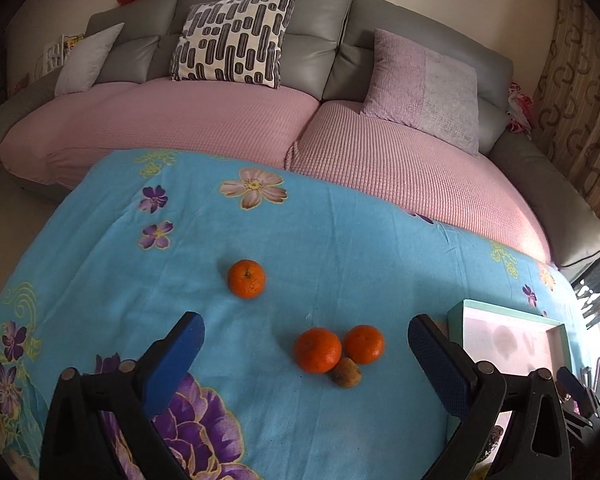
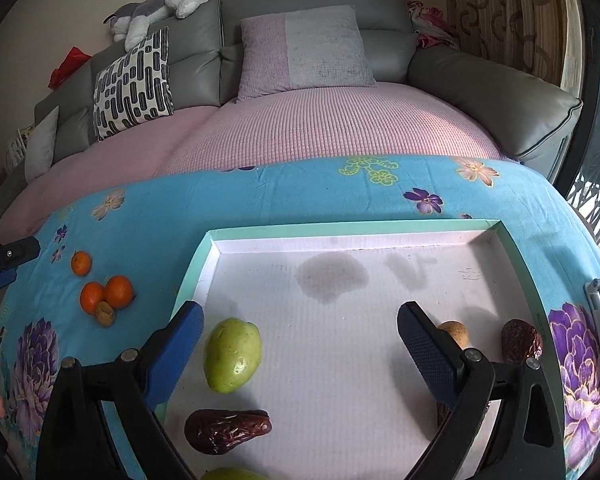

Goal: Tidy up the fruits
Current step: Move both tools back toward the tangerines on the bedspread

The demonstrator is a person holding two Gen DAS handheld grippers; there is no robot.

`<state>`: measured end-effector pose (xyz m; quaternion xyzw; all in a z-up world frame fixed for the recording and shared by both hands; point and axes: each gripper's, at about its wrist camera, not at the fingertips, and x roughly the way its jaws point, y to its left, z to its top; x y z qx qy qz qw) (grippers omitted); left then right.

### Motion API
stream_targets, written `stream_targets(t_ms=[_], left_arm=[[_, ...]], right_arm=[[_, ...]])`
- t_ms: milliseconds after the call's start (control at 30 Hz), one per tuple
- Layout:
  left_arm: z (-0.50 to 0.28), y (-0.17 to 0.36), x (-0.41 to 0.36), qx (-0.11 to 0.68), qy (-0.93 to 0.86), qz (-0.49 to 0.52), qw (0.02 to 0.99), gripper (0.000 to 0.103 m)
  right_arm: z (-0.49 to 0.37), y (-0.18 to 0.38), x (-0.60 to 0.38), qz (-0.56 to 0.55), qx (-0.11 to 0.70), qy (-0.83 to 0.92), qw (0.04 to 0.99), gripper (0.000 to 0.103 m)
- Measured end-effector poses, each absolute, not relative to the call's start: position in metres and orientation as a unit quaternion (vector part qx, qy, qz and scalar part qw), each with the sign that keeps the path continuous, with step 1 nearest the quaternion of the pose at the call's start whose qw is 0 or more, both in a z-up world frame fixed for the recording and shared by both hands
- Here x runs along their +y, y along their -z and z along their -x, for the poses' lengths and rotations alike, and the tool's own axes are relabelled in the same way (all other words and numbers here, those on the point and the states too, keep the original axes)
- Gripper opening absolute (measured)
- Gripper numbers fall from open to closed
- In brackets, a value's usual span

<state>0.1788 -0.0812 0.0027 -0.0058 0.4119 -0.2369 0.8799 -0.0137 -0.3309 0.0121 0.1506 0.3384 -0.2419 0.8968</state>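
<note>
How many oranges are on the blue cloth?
3. One orange sits alone, farther back. Two more touch each other nearer the left gripper, beside a small brown fruit.

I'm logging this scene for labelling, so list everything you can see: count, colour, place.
oranges: three, orange, on the cloth left of the tray, two touching
walnut: one, brown, against the two touching oranges
tray: one, mint rim, white stained floor, on the cloth at right
green fruits: two, one in the tray's near left, one cut off at the bottom edge
dates: two seen, dark red, in the tray
small fruit: one, tan, in the tray, partly hidden
cloth: one, blue, floral
sofa: grey, pink cover, three cushions, plush toy on top
left gripper: open, over the oranges
right gripper: open, over the tray
</note>
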Motion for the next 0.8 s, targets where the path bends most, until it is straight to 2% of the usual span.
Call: stream_targets(t_ms=[367, 800], left_arm=[[-0.205, -0.006, -0.024, 0.400, 0.160, 0.024, 0.902, 0.103], [-0.202, -0.009, -0.022, 0.406, 0.179, 0.041, 0.895, 0.103]], right_arm=[[-0.011, -0.014, -0.302, -0.163, 0.334, 0.211, 0.904, 0.098], [-0.037, -0.007, -0.272, -0.166, 0.341, 0.183, 0.907, 0.098]])
